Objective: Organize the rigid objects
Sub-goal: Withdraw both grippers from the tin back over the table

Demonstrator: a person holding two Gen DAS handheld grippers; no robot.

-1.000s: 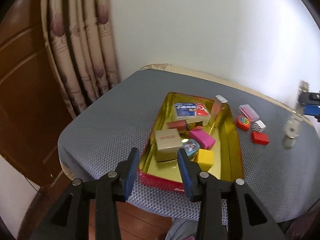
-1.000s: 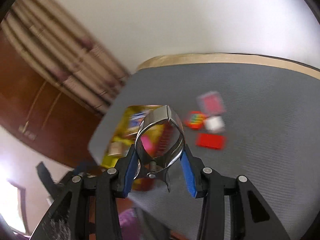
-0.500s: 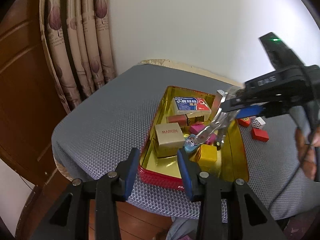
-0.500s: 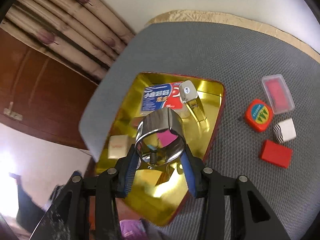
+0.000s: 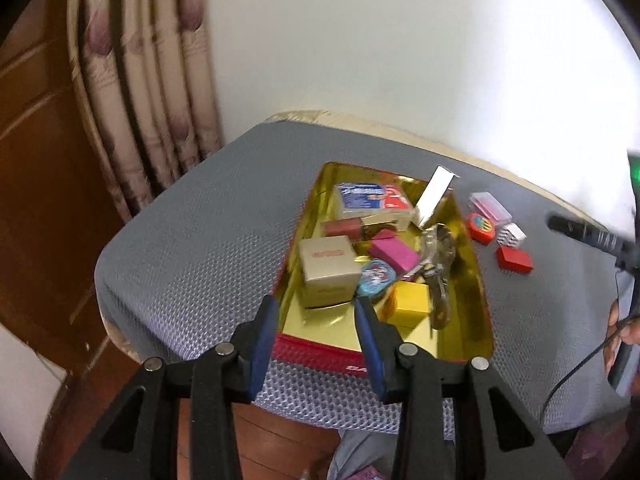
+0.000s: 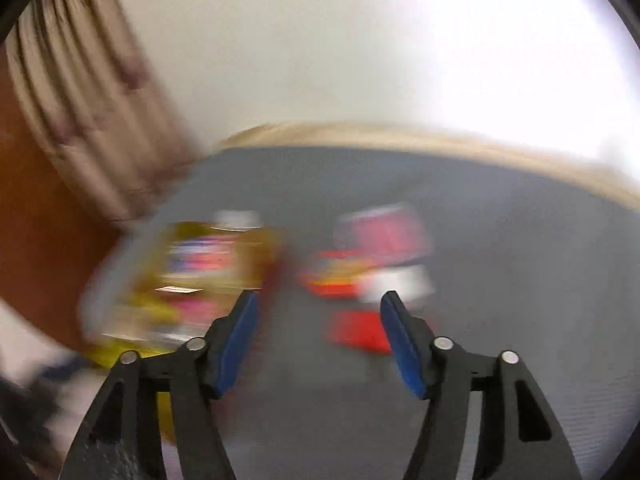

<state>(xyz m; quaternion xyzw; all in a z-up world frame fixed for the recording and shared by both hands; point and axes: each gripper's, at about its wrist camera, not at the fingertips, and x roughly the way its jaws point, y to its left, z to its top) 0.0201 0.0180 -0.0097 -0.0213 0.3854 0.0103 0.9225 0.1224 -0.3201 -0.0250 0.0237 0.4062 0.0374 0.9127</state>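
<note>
From my left wrist, my left gripper hovers over the near red rim of the shallow gold-lined tin tray on the grey mesh-covered worktop. Its jaws stand narrow, with nothing between them.

Inside the tray, at its far end, lies a blue-and-red printed packet, with a white card-like piece leaning just to its right. Toward the left wall of the tray sits a beige cardboard cube box. A pink rectangular block lies near the tray's middle, a round blue tin with a picture lid just nearer than it, and a yellow cube nearer still. A shiny metal clip lies in the right half of the tray, beside the pink block.

Right of the tray, on the worktop, are a clear case with pink inside, an orange round-cornered tape measure, a small black-and-white striped block and a flat red block, all close together. A person's hand shows at the right edge.

From my right wrist, everything is smeared by motion. My right gripper has its jaws opening, with nothing between them. The gold tray blurs to the left of the jaws, and the red block lies beyond them.
</note>
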